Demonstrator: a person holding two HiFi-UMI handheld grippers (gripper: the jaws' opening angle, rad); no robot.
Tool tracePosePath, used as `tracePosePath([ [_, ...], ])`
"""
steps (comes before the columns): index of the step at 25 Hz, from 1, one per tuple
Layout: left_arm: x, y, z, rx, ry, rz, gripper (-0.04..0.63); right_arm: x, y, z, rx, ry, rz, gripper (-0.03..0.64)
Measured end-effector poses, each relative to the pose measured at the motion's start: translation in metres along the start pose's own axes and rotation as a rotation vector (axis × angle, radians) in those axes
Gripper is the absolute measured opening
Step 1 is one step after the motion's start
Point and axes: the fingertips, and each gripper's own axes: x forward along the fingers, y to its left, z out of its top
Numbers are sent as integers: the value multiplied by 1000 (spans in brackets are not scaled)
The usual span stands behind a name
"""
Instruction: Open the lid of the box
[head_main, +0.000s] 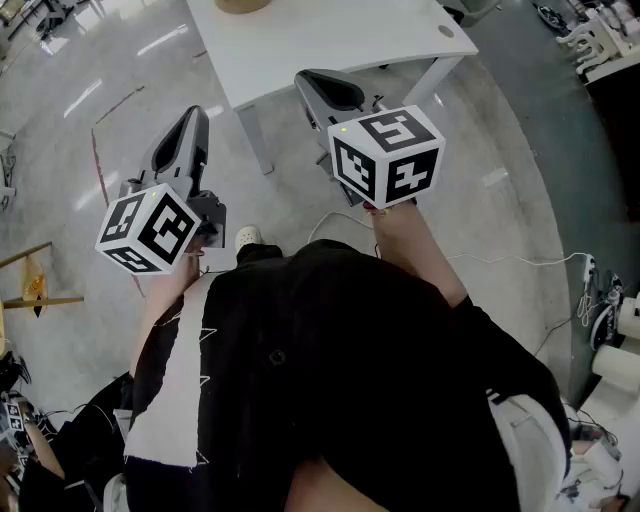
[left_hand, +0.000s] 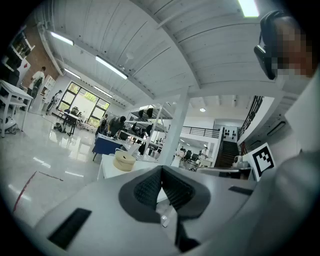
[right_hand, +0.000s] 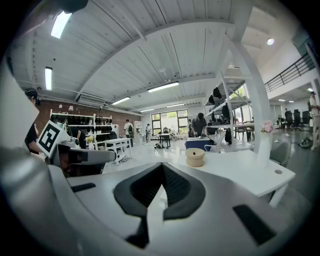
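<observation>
The person's dark top (head_main: 330, 360) fills the near part of the head view, with both grippers held out ahead of it over the floor (head_main: 500, 140), short of the white table (head_main: 340, 45). The left gripper (head_main: 195, 118) hangs off the table's near left corner. Its own view shows its jaws pressed together at the tips, with nothing between them. The right gripper (head_main: 322, 80) reaches a little further, its nose just over the table's near edge. Its jaws are likewise closed tight on nothing. Neither gripper touches the table.

The box (head_main: 243, 5) is round and tan, with its lid sitting on it. It stands well in from the table's near edge, toward the far side, apart from both grippers. Seen from the left gripper (left_hand: 161, 172), the box (left_hand: 124, 161) lies ahead and slightly left of the closed tips. Seen from the right gripper (right_hand: 161, 170), the box (right_hand: 195, 157) lies ahead and slightly right.

The tabletop around the box is bare, and a small round hole (head_main: 446, 31) sits near its right corner. A white cable (head_main: 520, 262) trails over the floor to the table's right. Beyond the table's far edge stand a white column (right_hand: 257, 115), a blue table (right_hand: 200, 144), shelving and several people.
</observation>
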Motion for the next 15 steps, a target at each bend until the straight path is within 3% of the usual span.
tracePosePath([
  [9,2,7,-9,-22,3,12,9,6,-2,-11,8,17,8,3],
  [15,10,25,-11,-48,2,1,9,20,-11,-23,102,27,-26,3],
])
